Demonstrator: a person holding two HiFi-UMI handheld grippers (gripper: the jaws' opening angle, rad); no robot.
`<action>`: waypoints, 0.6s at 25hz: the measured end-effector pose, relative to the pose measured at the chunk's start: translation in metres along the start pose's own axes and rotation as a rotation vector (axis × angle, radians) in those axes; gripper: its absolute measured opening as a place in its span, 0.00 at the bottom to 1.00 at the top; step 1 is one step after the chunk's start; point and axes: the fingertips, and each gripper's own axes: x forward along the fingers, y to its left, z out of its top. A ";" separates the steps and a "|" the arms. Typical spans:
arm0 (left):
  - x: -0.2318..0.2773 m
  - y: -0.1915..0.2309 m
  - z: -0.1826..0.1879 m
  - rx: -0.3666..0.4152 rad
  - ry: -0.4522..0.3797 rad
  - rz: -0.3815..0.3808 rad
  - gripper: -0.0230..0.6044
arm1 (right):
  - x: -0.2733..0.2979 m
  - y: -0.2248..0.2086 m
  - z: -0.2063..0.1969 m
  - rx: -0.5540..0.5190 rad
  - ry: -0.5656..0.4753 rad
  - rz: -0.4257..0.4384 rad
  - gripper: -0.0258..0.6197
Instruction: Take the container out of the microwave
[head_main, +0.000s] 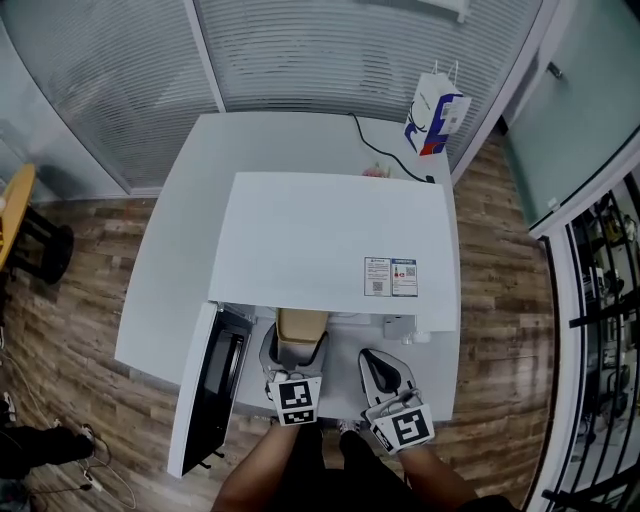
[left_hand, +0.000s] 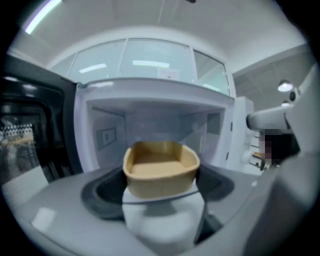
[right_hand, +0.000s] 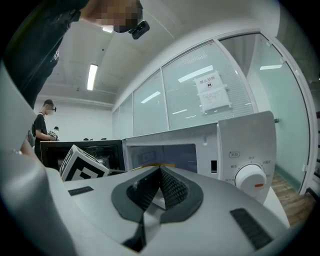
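Note:
A white microwave (head_main: 330, 245) stands on the white table (head_main: 175, 260), its door (head_main: 205, 385) swung open to the left. A tan square container (head_main: 302, 333) sticks out of the cavity's mouth. My left gripper (head_main: 297, 348) is shut on the container, one dark pad against each side. The left gripper view shows the container (left_hand: 160, 167), empty, between the pads of that gripper (left_hand: 160, 176), with the lit cavity (left_hand: 150, 125) behind it. My right gripper (head_main: 378, 362) hangs in front of the control panel, shut with nothing in it; the right gripper view shows its ribbed pads meeting at the gripper's tip (right_hand: 160, 175).
The microwave's dial (right_hand: 250, 179) is on the panel to the right of the cavity. A white and blue paper bag (head_main: 437, 115) and a black cable (head_main: 385, 155) are at the table's far end. Glass partitions surround the table; a yellow stool (head_main: 15, 215) is at left.

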 end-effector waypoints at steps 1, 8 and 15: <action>-0.005 -0.001 0.001 0.001 -0.002 0.000 0.73 | -0.002 0.000 0.003 -0.004 -0.008 0.001 0.04; -0.046 -0.015 0.011 0.008 -0.017 -0.022 0.73 | -0.021 0.005 0.024 -0.032 -0.057 -0.007 0.04; -0.097 -0.039 0.019 0.019 -0.033 -0.074 0.73 | -0.037 0.011 0.059 -0.072 -0.122 0.003 0.04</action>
